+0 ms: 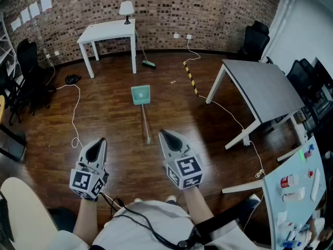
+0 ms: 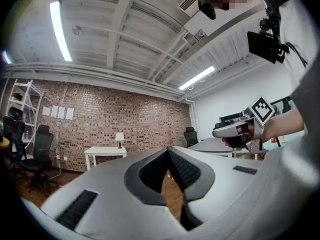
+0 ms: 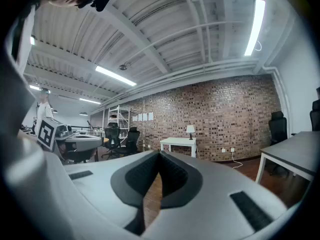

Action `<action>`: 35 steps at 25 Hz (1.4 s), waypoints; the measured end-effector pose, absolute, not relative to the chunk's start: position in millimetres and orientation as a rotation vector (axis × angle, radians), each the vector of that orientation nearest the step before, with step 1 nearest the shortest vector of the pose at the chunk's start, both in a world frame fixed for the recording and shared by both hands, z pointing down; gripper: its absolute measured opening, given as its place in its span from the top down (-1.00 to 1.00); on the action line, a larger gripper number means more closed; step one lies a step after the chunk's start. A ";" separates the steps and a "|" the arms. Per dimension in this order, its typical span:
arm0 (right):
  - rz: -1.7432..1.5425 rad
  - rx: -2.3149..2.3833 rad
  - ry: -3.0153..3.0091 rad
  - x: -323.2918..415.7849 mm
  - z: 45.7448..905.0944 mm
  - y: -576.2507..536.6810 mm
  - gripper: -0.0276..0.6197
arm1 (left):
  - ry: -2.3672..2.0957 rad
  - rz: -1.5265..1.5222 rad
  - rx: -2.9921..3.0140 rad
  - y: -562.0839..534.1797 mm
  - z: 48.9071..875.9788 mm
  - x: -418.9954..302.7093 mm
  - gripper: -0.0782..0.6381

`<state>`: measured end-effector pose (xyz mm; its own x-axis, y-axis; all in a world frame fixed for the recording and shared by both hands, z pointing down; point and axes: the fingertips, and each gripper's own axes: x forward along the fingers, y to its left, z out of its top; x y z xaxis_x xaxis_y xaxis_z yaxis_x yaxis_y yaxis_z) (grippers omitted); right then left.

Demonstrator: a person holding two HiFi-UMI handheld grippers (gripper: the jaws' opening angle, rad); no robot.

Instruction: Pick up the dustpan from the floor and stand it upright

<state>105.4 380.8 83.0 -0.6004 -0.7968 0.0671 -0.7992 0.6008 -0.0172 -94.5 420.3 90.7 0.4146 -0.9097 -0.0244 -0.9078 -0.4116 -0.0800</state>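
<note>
In the head view a teal dustpan (image 1: 141,95) lies flat on the wooden floor, its long handle (image 1: 145,123) running toward me. My left gripper (image 1: 102,140) hangs near the bottom left, well short of the handle, jaws together and empty. My right gripper (image 1: 162,133) sits just right of the handle's near end, also shut and empty. In the left gripper view the left gripper (image 2: 167,149) has its tips touching, and the right gripper (image 2: 216,132) shows at the side. In the right gripper view the right gripper (image 3: 160,153) is closed tip to tip.
A white table (image 1: 109,31) with a lamp (image 1: 126,9) stands at the brick wall, a broom (image 1: 148,63) leaning by it. A grey table (image 1: 263,91) is at the right. Cables (image 1: 76,108) trail over the floor. Black office chairs (image 1: 26,72) stand at the left.
</note>
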 end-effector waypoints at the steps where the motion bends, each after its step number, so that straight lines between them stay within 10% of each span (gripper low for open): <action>1: 0.066 1.383 -2.763 100.5 82.1 382.5 0.95 | 1.655 -0.037 -2.570 421.1 88.9 -100.7 0.78; 17: 0.024 1.524 -2.690 92.7 80.8 345.8 0.95 | 1.741 -0.075 -2.583 378.6 115.2 -152.2 0.78; 35: 0.002 1.556 -2.726 164.9 99.2 31.6 0.95 | 1.728 -0.198 -2.496 91.7 116.7 -86.5 0.78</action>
